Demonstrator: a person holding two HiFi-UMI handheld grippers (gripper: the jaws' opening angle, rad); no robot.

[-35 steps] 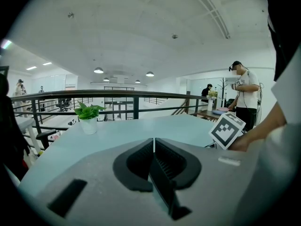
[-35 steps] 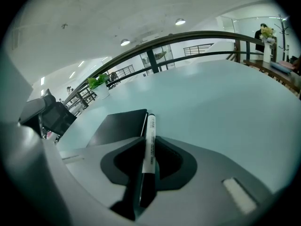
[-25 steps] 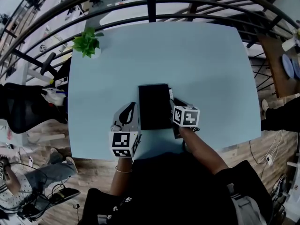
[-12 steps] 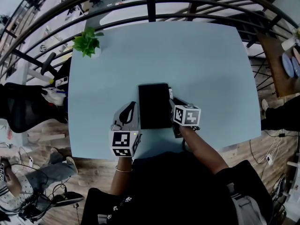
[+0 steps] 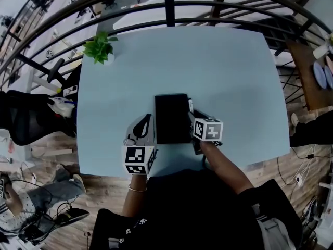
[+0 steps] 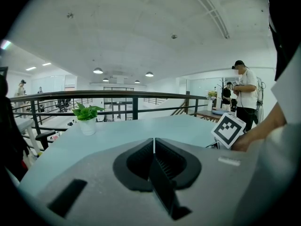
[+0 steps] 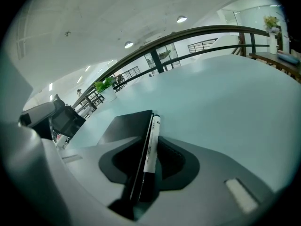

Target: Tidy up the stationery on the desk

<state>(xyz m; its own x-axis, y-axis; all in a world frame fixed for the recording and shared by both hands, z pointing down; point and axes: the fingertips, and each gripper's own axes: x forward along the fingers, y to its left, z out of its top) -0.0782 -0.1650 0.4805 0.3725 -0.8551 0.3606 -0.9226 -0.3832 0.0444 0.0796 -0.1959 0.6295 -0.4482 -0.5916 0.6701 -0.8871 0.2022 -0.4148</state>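
A black notebook (image 5: 171,117) lies flat on the light blue desk (image 5: 229,72), near its front edge. Along the notebook's right edge lies a white marker pen (image 5: 190,105) with a black cap. My right gripper (image 5: 192,116) reaches over that edge; its jaws have just been opening. In the right gripper view the pen (image 7: 151,142) lies between them beside the notebook (image 7: 126,126), and the right gripper (image 7: 148,160) stands open with a gap beside the pen. My left gripper (image 5: 145,121) rests left of the notebook. In its own view the left gripper (image 6: 154,147) is shut on nothing.
A small potted plant (image 5: 98,48) stands at the desk's far left corner. A black railing (image 5: 167,4) runs behind the desk. A black chair (image 5: 26,116) sits at the left, and a wooden table (image 5: 312,72) at the right. A person (image 6: 244,91) stands far off.
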